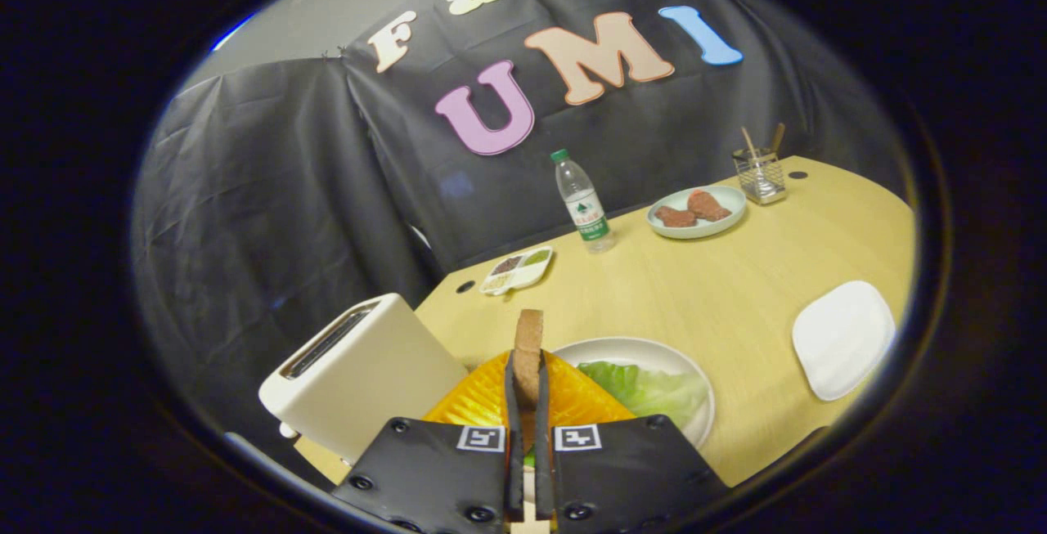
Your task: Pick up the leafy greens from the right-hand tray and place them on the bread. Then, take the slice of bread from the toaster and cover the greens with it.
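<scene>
My gripper (528,379) is shut on a brown slice of bread (528,338), held upright and edge-on between the two fingers. The white toaster (360,370) stands just to the left of the fingers, its slot showing dark. Leafy greens (650,391) lie on a round white plate (622,347) just ahead and to the right of the fingers. An orange ribbed piece (478,403) lies under the fingers and covers the plate's left part. Whatever lies beneath the greens is hidden.
A square white tray (842,338) sits to the right on the wooden table (736,289). Farther back stand a water bottle (582,203), a plate with brown meat pieces (695,211), a glass with sticks (759,174) and a small divided dish (517,270).
</scene>
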